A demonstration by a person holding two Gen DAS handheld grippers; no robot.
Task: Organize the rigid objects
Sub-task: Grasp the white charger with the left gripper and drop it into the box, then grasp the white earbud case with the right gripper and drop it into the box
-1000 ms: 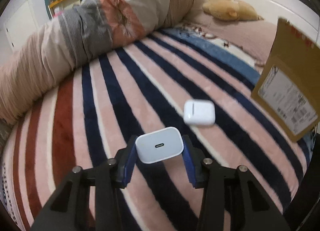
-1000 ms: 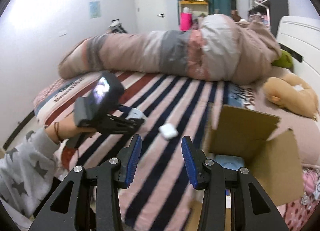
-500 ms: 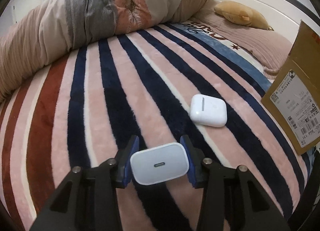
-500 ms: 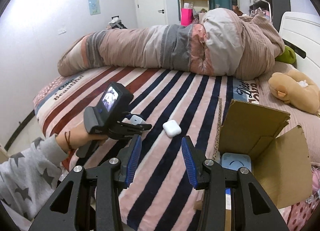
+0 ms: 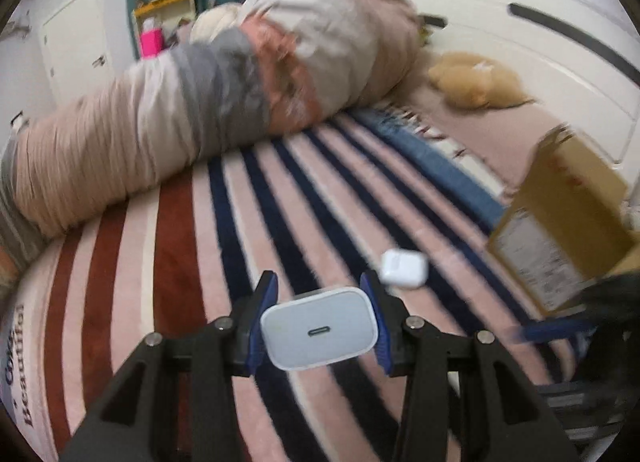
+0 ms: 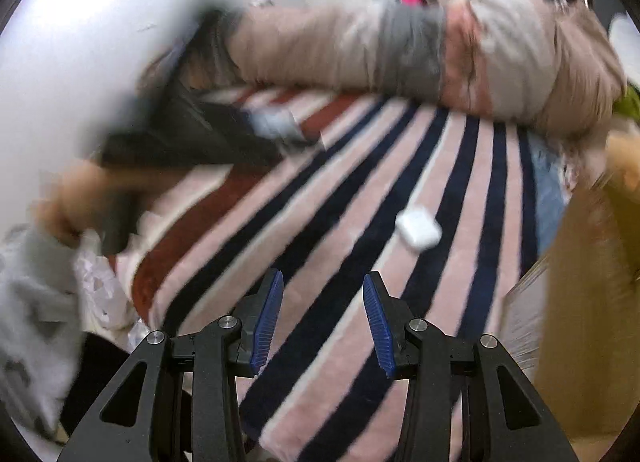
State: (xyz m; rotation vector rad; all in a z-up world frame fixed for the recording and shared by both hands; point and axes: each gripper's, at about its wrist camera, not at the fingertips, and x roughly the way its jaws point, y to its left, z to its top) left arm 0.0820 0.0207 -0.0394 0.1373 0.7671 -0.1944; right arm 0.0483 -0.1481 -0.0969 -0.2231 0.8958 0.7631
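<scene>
Lifted since half a second ago, the charger (image 5: pixel 319 328) now rides higher above the blanket (image 5: pixel 168 262), both views blurred.

Left gripper (image 5: pixel 319 322) clamps the white charger between its blue pads, USB port facing the camera; right gripper (image 6: pixel 322 318) stands wide with nothing between its fingers. Just beyond, the earbud case (image 5: pixel 403 269) lies on the stripes, near the box (image 5: pixel 568 229). Farther back, a rolled duvet (image 5: pixel 224 101) and plush toy (image 5: pixel 476 79).

Above the striped blanket (image 6: pixel 348 262), the right gripper (image 6: pixel 323 316) hangs with jaws apart, a white earbud case (image 6: pixel 419 229) lying beyond near the cardboard box (image 6: pixel 592 302), while the blurred left gripper (image 6: pixel 280 129) seemingly clasps something white.
</scene>
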